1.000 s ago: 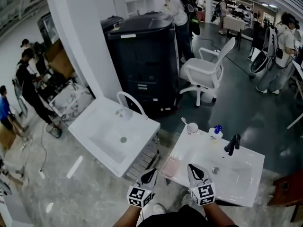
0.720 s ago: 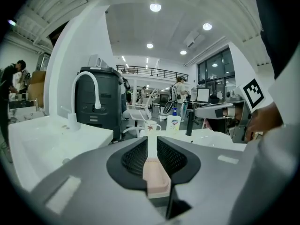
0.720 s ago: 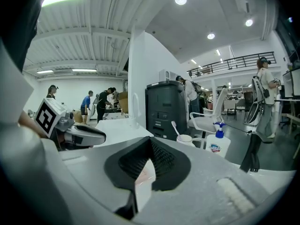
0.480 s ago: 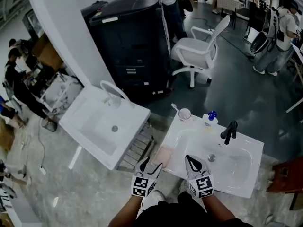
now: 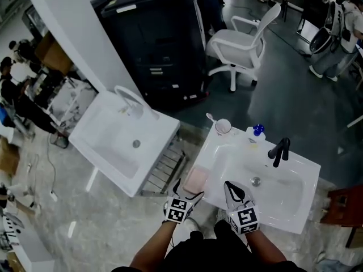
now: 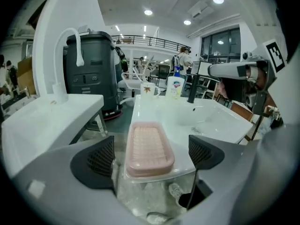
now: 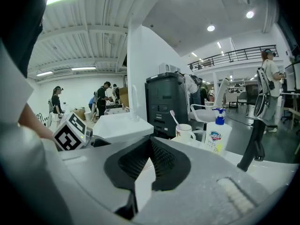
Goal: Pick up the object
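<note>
At the 8 o'clock corner of the white sink [image 5: 218,150], the pink soap dish [image 6: 149,146] lies dead at 12 o'clock from your left gripper [image 6: 151,157]. Its fingers are opening wide, flanking the dish's near end without touching. Your right gripper [image 7: 149,165] has its fingers pressed together, empty.

Both bare forearms reach forward from the near edge, the left forearm [image 5: 150,253] angled toward the right and the right forearm [image 5: 265,250] angled slightly left, so the two grippers sit near each other. The left gripper [image 5: 190,190] [image 6: 150,159] points to the far right, and its jaws are opening. They stand wide apart with the near end of the pink soap dish [image 6: 149,146] between the pads, neither pad touching it. The right gripper [image 5: 231,187] [image 7: 150,164] points away, jaws pressed together on nothing.
</note>
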`<action>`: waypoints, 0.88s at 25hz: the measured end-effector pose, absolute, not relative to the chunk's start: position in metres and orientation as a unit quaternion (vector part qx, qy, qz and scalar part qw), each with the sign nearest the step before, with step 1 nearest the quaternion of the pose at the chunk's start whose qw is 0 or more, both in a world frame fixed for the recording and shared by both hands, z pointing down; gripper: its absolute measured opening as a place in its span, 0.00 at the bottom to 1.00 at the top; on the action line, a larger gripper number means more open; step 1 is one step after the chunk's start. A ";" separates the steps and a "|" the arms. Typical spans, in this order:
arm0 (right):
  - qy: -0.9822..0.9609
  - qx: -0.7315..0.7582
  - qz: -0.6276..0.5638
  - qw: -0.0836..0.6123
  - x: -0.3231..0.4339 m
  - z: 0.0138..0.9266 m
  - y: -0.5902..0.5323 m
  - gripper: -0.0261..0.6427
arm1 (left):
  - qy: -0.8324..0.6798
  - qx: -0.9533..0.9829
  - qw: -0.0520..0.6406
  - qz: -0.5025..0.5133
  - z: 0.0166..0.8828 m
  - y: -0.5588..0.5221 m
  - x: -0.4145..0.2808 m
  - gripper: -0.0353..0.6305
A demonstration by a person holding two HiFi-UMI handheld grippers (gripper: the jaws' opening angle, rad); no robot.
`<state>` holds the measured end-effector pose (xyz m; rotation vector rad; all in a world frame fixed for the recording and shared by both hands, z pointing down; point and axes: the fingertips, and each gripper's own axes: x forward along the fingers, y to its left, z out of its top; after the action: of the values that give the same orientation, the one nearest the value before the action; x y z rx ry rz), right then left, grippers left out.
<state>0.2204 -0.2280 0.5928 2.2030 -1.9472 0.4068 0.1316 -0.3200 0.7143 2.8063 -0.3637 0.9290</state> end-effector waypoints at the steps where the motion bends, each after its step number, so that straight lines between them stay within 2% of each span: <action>1: -0.655 0.738 0.139 0.088 0.220 0.594 -0.228 0.04 | -0.121 0.937 0.081 0.317 0.719 -0.321 0.133 0.83; 5: -0.656 0.734 0.147 0.094 0.221 0.598 -0.226 0.04 | -0.117 0.929 0.085 0.339 0.734 -0.323 0.139 0.86; 13: -0.657 0.731 0.154 0.101 0.225 0.606 -0.223 0.04 | -0.117 0.921 0.074 0.364 0.756 -0.324 0.145 0.85; 15: -0.659 0.729 0.153 0.103 0.224 0.606 -0.223 0.04 | -0.116 0.921 0.071 0.365 0.759 -0.325 0.146 0.82; 22: -0.661 0.726 0.161 0.101 0.229 0.611 -0.220 0.04 | -0.110 0.925 0.083 0.353 0.761 -0.326 0.152 0.78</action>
<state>0.2288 -0.2202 0.6105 2.1461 -1.9514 0.4742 0.1520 -0.3264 0.7605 2.7635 -0.3293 1.0534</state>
